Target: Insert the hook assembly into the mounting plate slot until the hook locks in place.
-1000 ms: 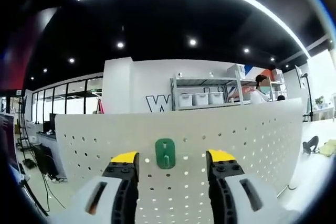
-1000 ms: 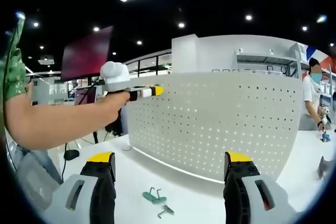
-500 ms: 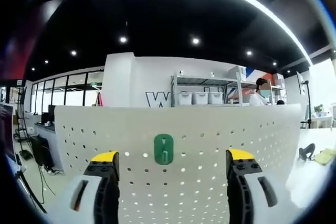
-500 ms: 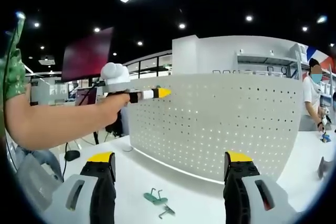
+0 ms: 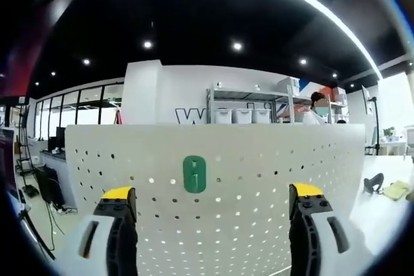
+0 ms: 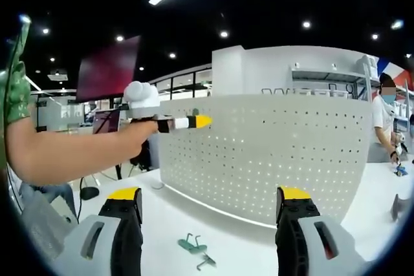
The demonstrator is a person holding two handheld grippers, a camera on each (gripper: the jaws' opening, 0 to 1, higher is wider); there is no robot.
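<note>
Overhead, dark ceiling | white tabletop [image 6: 194, 218] | pegboard [image 5: 259, 179], perhaps upright

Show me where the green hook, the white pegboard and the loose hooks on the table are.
green hook [image 5: 195, 174], left gripper view, centre of its plate.
white pegboard [image 6: 272, 153], right gripper view, middle of its face.
loose hooks [image 6: 193, 249], right gripper view, the green piece.

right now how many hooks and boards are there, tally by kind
green hook on the pegboard: 1
green hook lying on the table: 1
loose metal hook beside it on the table: 1
white pegboard: 1
total: 4
</note>
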